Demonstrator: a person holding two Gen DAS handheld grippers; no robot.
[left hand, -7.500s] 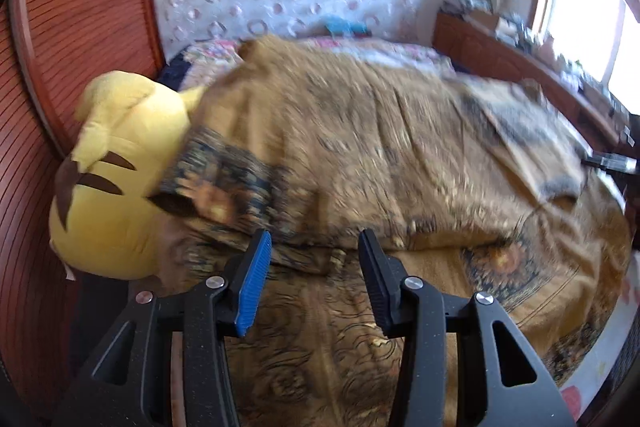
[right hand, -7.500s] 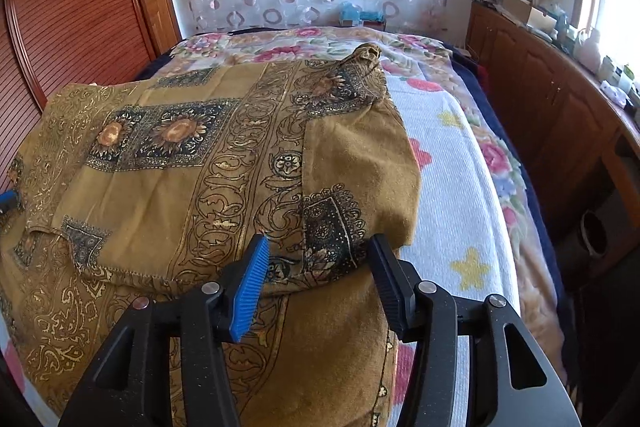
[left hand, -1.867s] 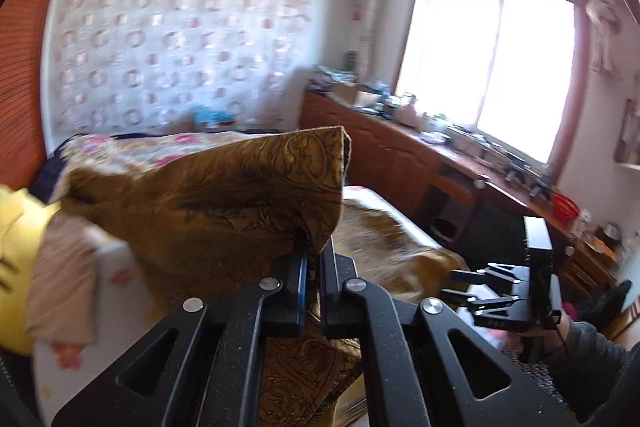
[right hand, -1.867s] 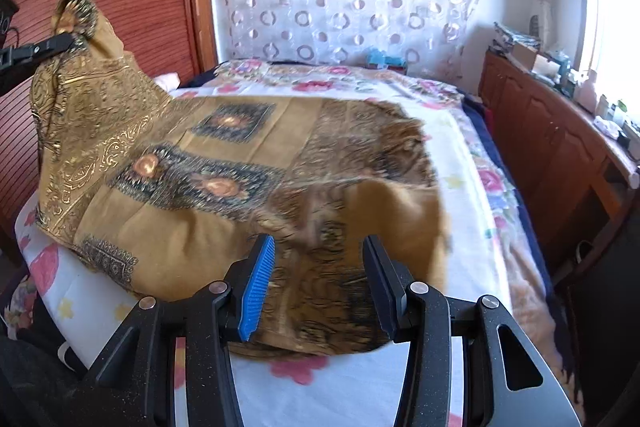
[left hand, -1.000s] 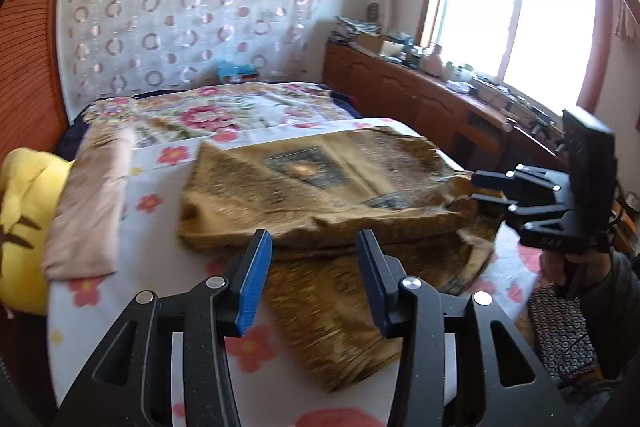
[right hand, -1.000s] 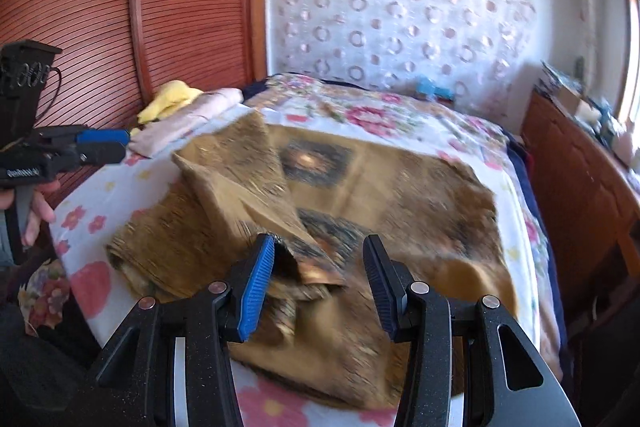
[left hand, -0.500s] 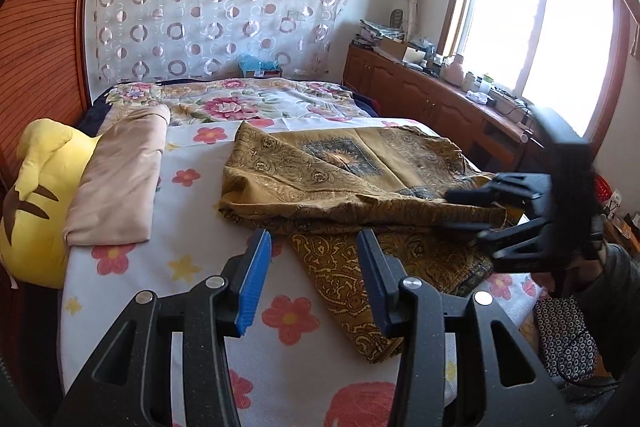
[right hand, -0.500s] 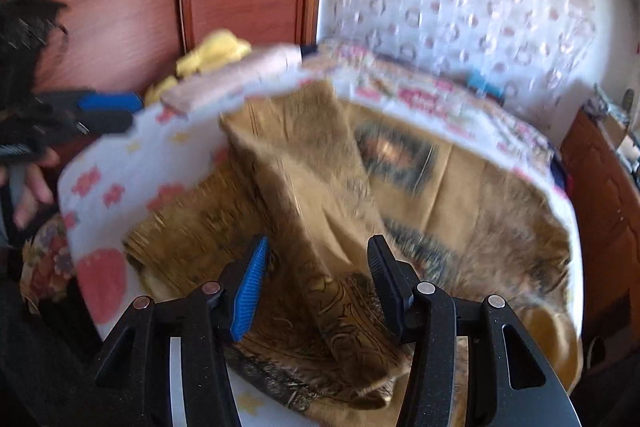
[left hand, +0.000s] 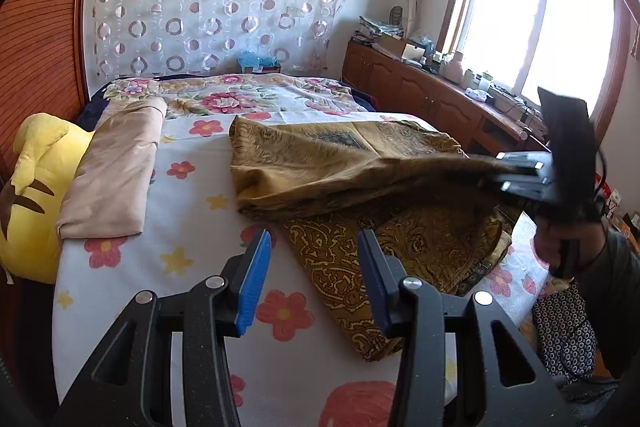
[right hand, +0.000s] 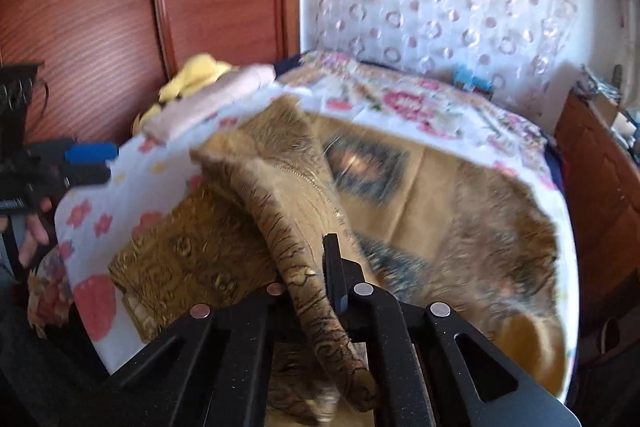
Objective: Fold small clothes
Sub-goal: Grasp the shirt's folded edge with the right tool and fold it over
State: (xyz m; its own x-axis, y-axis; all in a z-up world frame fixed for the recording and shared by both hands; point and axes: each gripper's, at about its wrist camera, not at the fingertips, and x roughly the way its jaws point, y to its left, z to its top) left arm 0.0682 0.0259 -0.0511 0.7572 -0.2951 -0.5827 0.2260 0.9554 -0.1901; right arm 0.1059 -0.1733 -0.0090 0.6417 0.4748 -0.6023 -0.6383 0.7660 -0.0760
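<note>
From the left wrist camera, the left gripper (left hand: 310,279) hangs wide apart and empty above the near edge of the bed (left hand: 192,251), its blue-padded fingers (left hand: 253,281) gripping nothing, probably parked there so it is free to catch the next corner. Ahead of it the golden patterned cloth (left hand: 340,167) sprawls over the floral sheet, one layer flat on the bed and an upper flap stretched taut towards the right, where the right gripper (left hand: 524,173) has it pinched and raised clear of the layer below (a lift that looks meant to carry that edge across for a fold). A folded beige cloth (left hand: 114,175) lies well apart on the left, just beside a yellow plush toy (left hand: 36,187). Over to the right wrist camera, blurred with motion: the right gripper (right hand: 310,291) is clenched on a bunched rope of the golden patterned cloth (right hand: 288,211), the fabric running up between the closed fingers and spilling back over them. Beyond, the cloth fans out broad and rumpled, mustard ground with dark medallion panels and scrolled borders, still far from a tidy rectangle. The left gripper (right hand: 86,161) shows at the far left, apart from the fabric.
</note>
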